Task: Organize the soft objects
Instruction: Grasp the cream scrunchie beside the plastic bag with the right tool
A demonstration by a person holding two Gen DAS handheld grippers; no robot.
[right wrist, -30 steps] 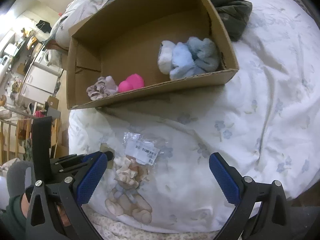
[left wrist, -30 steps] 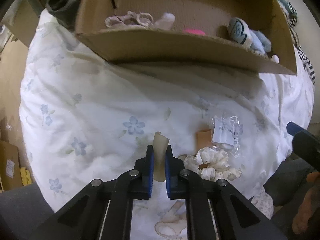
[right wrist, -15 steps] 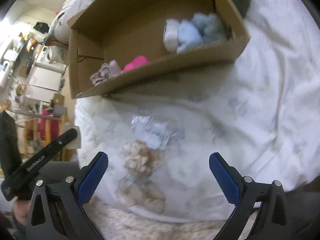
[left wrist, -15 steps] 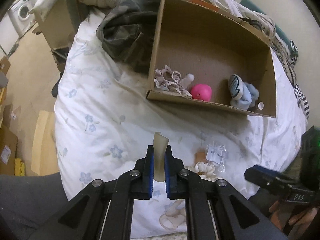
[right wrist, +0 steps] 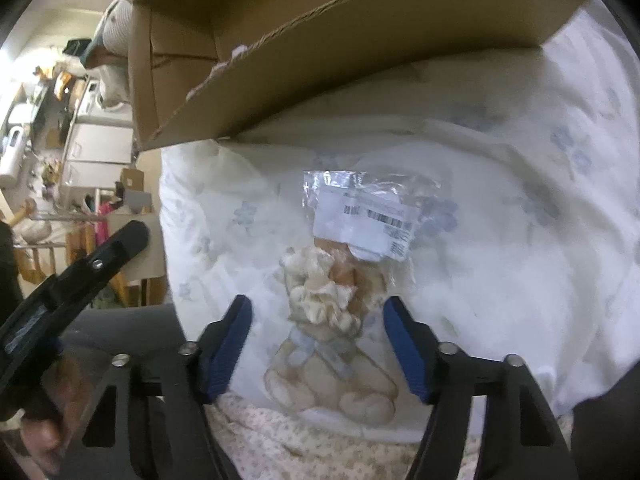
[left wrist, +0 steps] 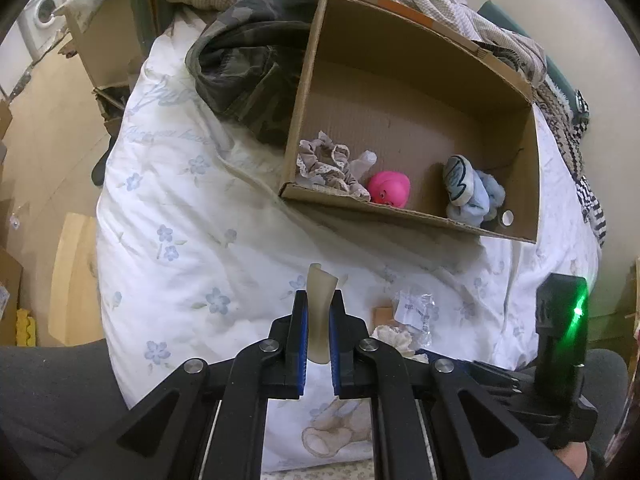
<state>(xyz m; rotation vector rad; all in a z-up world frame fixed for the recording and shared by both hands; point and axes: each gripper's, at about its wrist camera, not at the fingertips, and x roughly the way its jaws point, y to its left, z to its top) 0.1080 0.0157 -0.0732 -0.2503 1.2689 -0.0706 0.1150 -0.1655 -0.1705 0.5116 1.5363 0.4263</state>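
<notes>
My left gripper is shut on a beige rubbery piece and holds it above the floral bedspread, short of the cardboard box. The box holds a grey-beige scrunchie, a pink toy and a blue-and-white plush. My right gripper is open low over the bed, its jaws on either side of a cream scrunchie, which also shows in the left wrist view. A clear plastic bag with a barcode label lies just beyond it.
A camouflage garment lies against the box's left side. The bed edge drops to the floor on the left, with cardboard pieces there. The box's front wall looms over the right gripper. The other gripper's body is at right.
The left gripper pulled back and up with the beige piece, so the whole box shows. The right gripper dropped toward the cream scrunchie and its jaws narrowed around it.
</notes>
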